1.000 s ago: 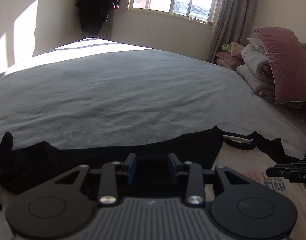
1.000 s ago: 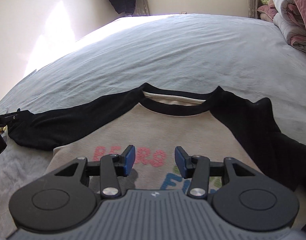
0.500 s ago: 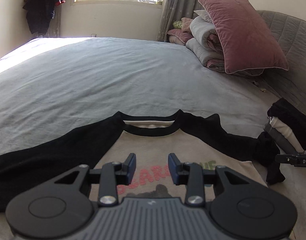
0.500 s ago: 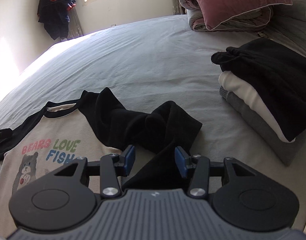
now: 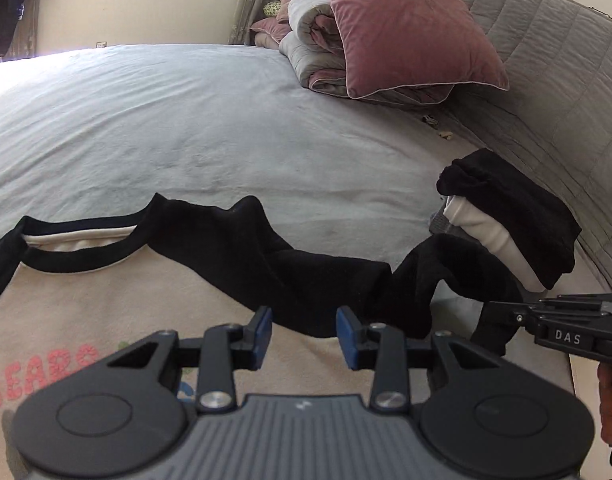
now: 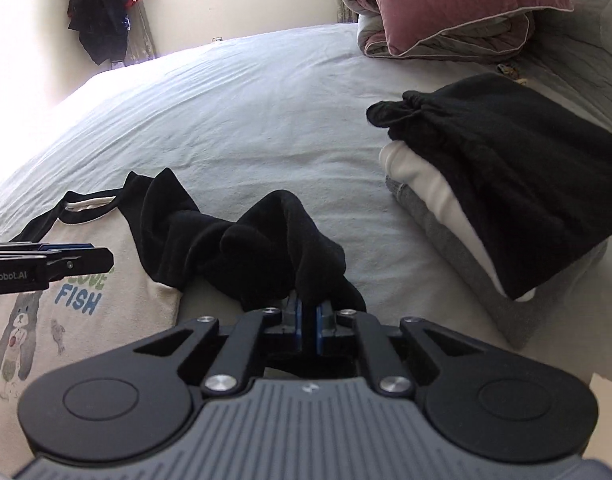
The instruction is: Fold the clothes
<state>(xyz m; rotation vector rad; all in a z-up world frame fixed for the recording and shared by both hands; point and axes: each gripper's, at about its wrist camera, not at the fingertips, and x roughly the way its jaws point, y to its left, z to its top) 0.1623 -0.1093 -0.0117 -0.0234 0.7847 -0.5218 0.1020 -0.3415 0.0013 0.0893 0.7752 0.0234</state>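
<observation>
The shirt (image 5: pixel 118 320) lies face up on the bed (image 5: pixel 186 128), filling the lower left of the left wrist view, its cream front with the printed words flat and its collar toward the middle left. Its black sleeve (image 6: pixel 242 248) is bunched in a rumpled loop at the centre of the right wrist view, and my right gripper (image 6: pixel 309 320) is clamped on the sleeve's end, cloth pinched between the blue pads. My left gripper (image 5: pixel 304 334) hovers over the shirt front near the shoulder, jaws apart and holding nothing.

At the right of both views a stack (image 6: pixel 485 184) of folded clothes sits on the bed: black on top, white under it, grey at the bottom. So some folding already looks finished.

I judge this shirt is mid-fold at most: the body is spread, no fold shows in it, and the sleeve I hold is not lying across the front. The other sleeve is out of frame.
</observation>
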